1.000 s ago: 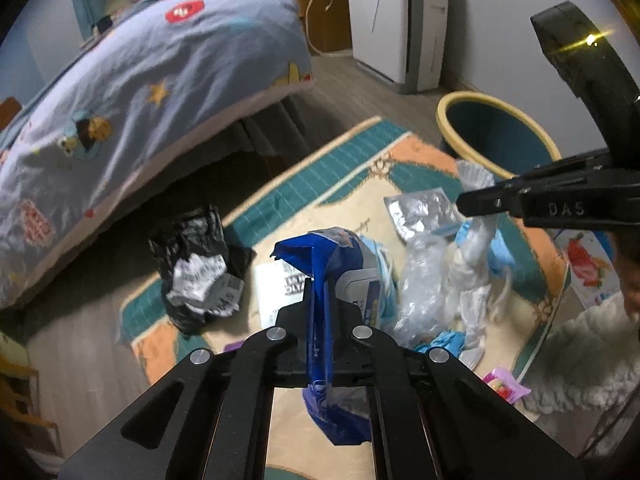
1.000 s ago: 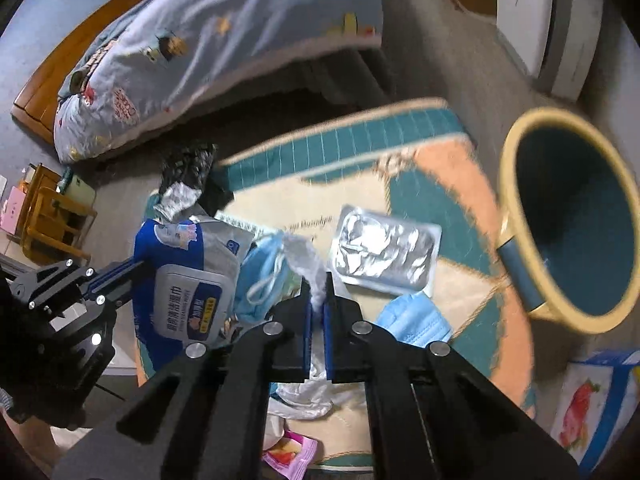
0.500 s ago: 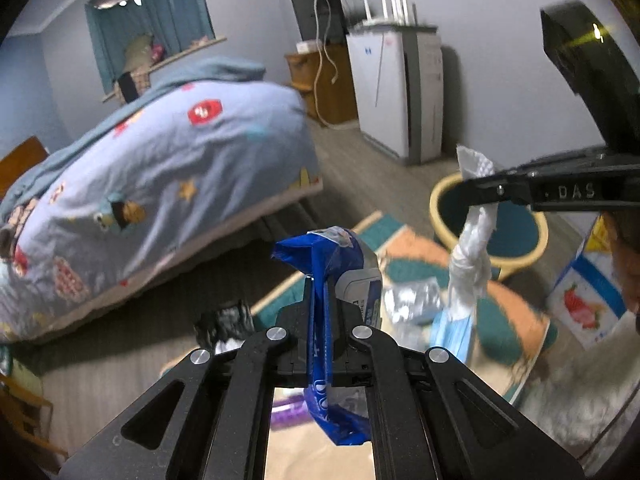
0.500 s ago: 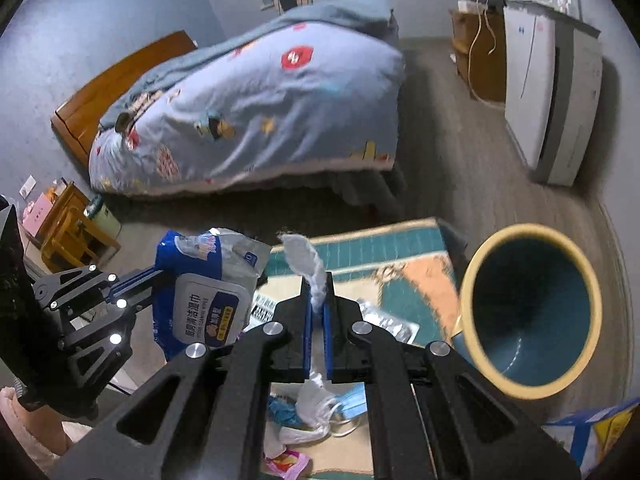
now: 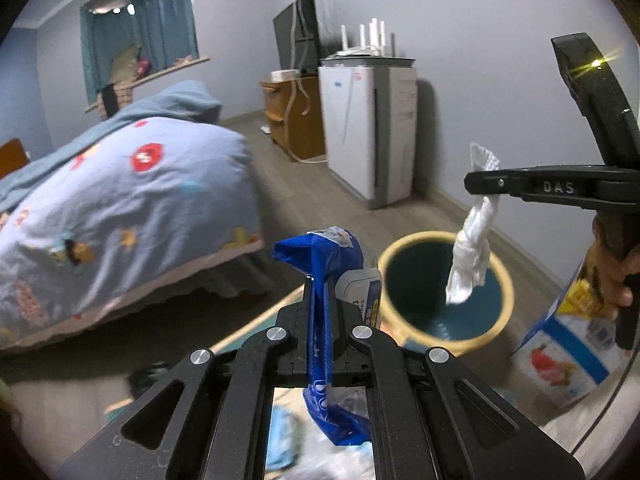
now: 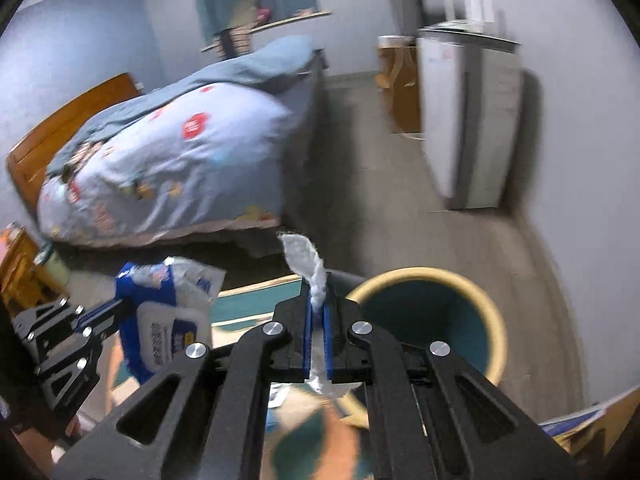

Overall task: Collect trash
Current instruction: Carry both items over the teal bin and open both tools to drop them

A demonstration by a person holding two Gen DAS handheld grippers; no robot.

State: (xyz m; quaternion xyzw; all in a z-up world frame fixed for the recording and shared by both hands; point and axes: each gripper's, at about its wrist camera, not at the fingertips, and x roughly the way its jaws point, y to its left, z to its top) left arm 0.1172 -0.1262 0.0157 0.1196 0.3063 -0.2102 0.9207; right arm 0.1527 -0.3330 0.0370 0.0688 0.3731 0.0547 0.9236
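Trash in the air came to two pieces: one blue wet-wipe pack (image 5: 328, 264) clamped in the left gripper (image 5: 320, 292), and one twisted white tissue (image 5: 472, 256) pinched in the right gripper (image 6: 316, 300). Both grippers were closed tight on their loads. One yellow-rimmed bin (image 5: 506, 280) stood on the floor; the tissue hung above its mouth, the pack just beside its rim, nearer the one bed (image 5: 120, 208).

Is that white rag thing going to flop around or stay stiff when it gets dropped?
Probably floppy: the white rag hangs limp and twisted below the right gripper. It looks light, since a thin pinch holds it. It should fall softly into the bin without rolling.
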